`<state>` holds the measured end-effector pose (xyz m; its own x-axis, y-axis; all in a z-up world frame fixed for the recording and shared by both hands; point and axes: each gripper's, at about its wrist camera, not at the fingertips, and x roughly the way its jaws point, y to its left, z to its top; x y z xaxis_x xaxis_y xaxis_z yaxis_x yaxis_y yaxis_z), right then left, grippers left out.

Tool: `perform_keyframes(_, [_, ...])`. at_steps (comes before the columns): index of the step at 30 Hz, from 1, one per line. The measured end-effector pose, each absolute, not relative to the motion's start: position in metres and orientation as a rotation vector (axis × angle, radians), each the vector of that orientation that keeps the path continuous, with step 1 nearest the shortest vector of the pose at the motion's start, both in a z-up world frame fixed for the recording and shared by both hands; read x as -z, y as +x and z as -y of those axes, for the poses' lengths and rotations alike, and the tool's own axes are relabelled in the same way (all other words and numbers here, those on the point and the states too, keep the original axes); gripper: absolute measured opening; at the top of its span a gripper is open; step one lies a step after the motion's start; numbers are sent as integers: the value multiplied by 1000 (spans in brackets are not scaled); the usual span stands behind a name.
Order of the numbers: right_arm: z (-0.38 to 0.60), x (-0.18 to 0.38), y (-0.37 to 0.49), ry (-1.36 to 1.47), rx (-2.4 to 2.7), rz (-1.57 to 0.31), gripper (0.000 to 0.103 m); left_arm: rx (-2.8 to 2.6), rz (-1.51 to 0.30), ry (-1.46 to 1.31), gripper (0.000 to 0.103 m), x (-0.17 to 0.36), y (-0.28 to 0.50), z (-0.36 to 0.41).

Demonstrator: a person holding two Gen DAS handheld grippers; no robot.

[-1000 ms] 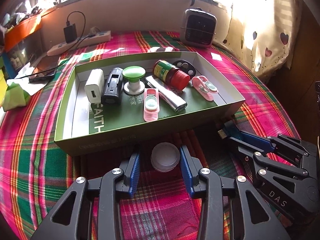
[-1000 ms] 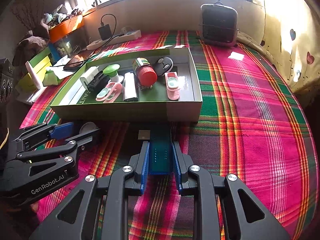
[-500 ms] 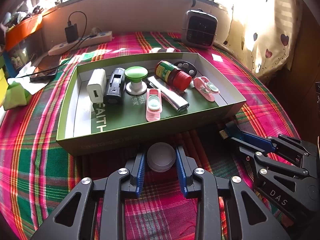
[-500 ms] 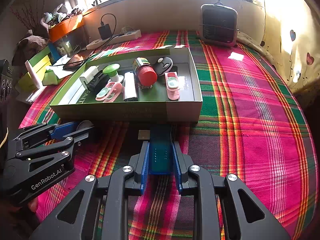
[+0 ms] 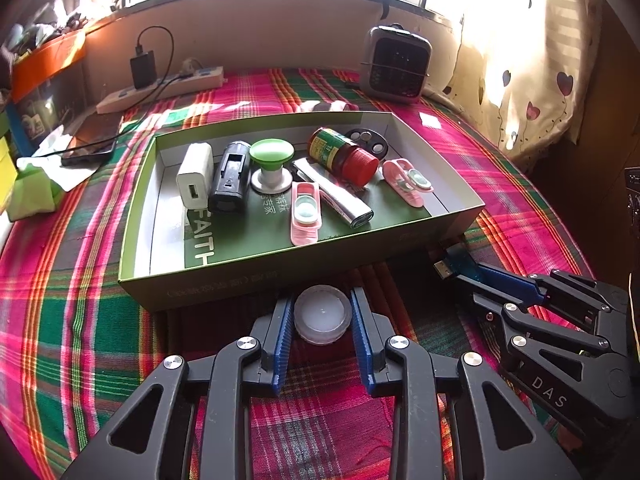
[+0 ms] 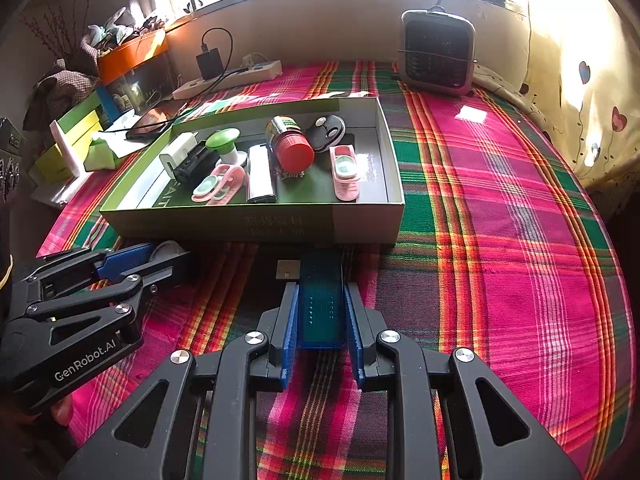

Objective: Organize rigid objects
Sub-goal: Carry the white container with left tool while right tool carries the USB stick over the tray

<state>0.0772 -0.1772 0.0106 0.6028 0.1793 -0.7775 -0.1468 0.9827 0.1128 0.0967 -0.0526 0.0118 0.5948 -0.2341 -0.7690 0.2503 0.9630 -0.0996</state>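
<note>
Now at the pick-up step, both hands loaded, nothing lifted yet by the look of it. Left gripper [image 5: 323, 316], bottom centre of the left wrist view: jaws have just been closing and now pinch a small round white cap [image 5: 322, 313] by its sides; cap appears to sit on the plaid cloth [image 5: 72, 320], just beside the near wall of the green box [image 5: 256, 280]. Right gripper [image 6: 320, 316], bottom centre of the right wrist view: jaws clenched on a blue USB stick [image 6: 321, 304], its metal plug pointing toward the box wall; whether it rests on the cloth or hangs just off it I cannot tell. Box holds a white charger [image 5: 195, 175], a red-capped bottle [image 5: 343, 155], pink clips and more; free floor shows at lower left around the "FAITH" lettering. Judgement: next move calls for raising each piece clear of the near wall, carrying it over the rim, and setting it on bare floor without knocking the clips.
</note>
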Motion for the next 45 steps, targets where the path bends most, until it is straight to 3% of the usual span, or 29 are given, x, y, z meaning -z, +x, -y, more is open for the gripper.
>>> perform_keyframes(27, [173, -49, 71, 15, -183, -805, 23, 293, -805, -19, 27, -47, 91, 35])
perform_keyframes(45, [180, -65, 122, 20, -162, -784, 23, 257, -800, -47, 27, -53, 128, 18])
